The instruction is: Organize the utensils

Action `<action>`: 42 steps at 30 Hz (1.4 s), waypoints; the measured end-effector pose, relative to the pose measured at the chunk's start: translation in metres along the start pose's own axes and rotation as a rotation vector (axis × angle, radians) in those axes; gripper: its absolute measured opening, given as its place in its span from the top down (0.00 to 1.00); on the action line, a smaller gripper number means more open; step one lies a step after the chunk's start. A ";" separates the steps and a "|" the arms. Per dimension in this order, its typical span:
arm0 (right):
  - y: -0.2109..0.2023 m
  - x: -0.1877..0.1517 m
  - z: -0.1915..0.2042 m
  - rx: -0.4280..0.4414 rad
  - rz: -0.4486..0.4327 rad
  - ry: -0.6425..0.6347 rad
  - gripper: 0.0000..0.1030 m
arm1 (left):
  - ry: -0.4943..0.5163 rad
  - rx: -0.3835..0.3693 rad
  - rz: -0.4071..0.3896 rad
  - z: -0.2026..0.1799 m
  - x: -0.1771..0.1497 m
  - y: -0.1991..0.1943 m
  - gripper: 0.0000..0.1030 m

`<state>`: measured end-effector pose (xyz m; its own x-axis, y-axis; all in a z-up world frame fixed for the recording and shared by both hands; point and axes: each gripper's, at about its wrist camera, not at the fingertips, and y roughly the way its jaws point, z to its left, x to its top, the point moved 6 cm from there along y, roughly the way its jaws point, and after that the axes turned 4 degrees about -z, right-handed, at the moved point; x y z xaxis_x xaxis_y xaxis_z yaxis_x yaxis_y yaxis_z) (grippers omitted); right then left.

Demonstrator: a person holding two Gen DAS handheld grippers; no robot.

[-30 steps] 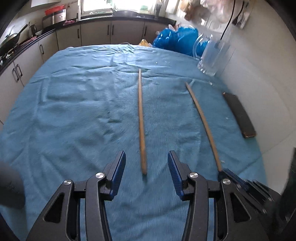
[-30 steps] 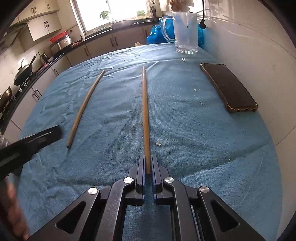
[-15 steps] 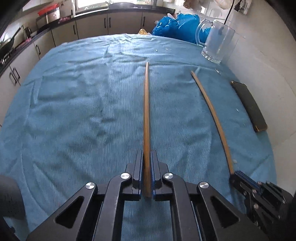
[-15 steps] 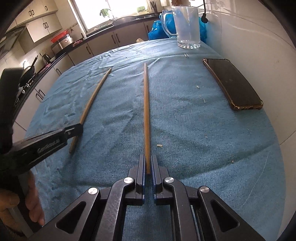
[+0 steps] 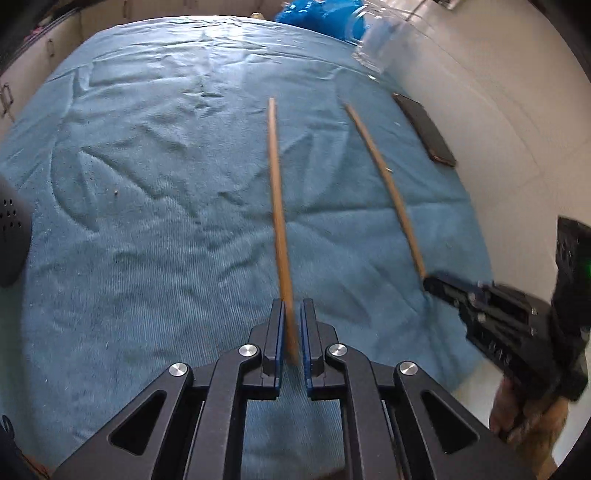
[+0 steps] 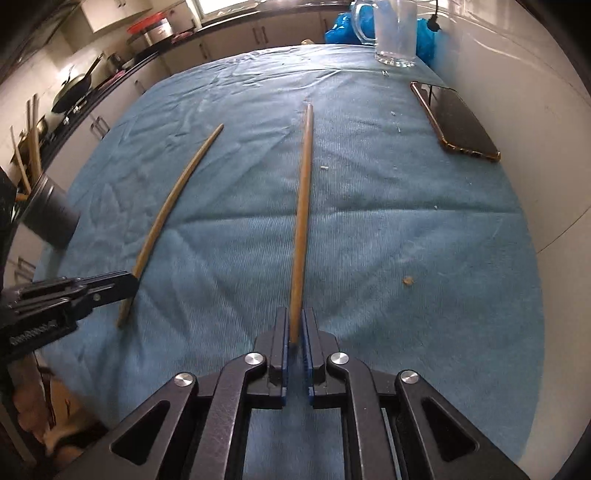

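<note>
A second ago our left gripper (image 5: 291, 332) stood wide; now it pinches its chopstick (image 5: 277, 199), pointing toward 12 o'clock. Our right gripper (image 6: 294, 341) still clamps the other chopstick (image 6: 302, 206), so we judge both ready for lifting off the blue cloth (image 5: 147, 221).

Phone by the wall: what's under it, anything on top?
The phone lies flat on the blue towel, screen side up with nothing on it. Crumbs dot the towel nearby. Whatever lies beneath the phone, or under the towel itself, is covered and cannot be seen.

two matt wooden chopsticks (image 6: 301, 206), ribbed blue terry cloth (image 6: 406, 221), glossy black phone (image 6: 458, 122), clear glass mug (image 6: 393, 33), matt black plastic gripper fingers (image 6: 275, 347).
</note>
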<state>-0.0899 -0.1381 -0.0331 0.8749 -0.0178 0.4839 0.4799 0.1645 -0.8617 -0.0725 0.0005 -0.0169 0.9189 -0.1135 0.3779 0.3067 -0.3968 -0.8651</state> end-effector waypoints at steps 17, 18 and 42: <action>0.044 0.100 -0.021 0.018 -0.089 0.084 0.64 | -0.009 0.139 -0.099 0.009 0.093 0.049 0.73; 0.048 0.102 -0.021 0.015 -0.082 0.083 0.64 | -0.014 0.135 -0.117 0.012 0.098 0.050 0.73; 0.100 0.157 -0.007 -0.122 0.191 -0.107 0.92 | 0.114 0.185 -0.062 0.010 0.116 0.061 0.94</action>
<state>0.0963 -0.1313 -0.0444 0.9418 0.1073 0.3186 0.3168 0.0347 -0.9479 0.0555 -0.0282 -0.0293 0.8659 -0.2006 0.4581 0.4118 -0.2339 -0.8808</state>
